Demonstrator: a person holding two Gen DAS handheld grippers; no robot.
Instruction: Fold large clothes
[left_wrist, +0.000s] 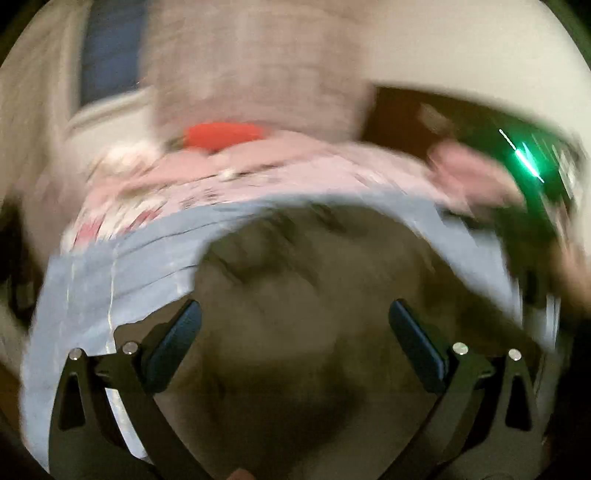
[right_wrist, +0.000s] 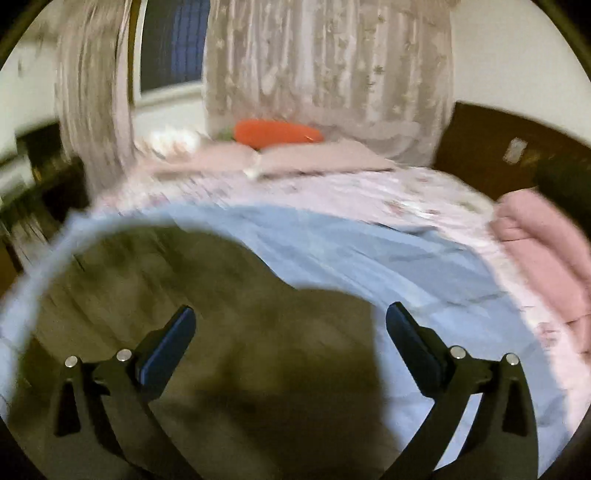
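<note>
A large olive-brown garment (left_wrist: 295, 295) lies on a light blue sheet (left_wrist: 92, 288) spread over a bed. Both views are motion-blurred. My left gripper (left_wrist: 294, 314) is open above the garment, with nothing between its fingers. In the right wrist view the same garment (right_wrist: 207, 314) fills the lower left, with the blue sheet (right_wrist: 424, 266) to its right. My right gripper (right_wrist: 290, 317) is open over the garment's right edge and holds nothing. At the right edge of the left wrist view a hand with a green-lit device (left_wrist: 532, 162) shows.
A pink floral bedspread (right_wrist: 369, 192) covers the bed. Pillows (right_wrist: 325, 157) and an orange carrot-shaped cushion (right_wrist: 277, 133) lie at its far side below lace curtains (right_wrist: 325, 74). A folded pink blanket (right_wrist: 543, 243) lies at the right by the dark wooden headboard (right_wrist: 480, 136).
</note>
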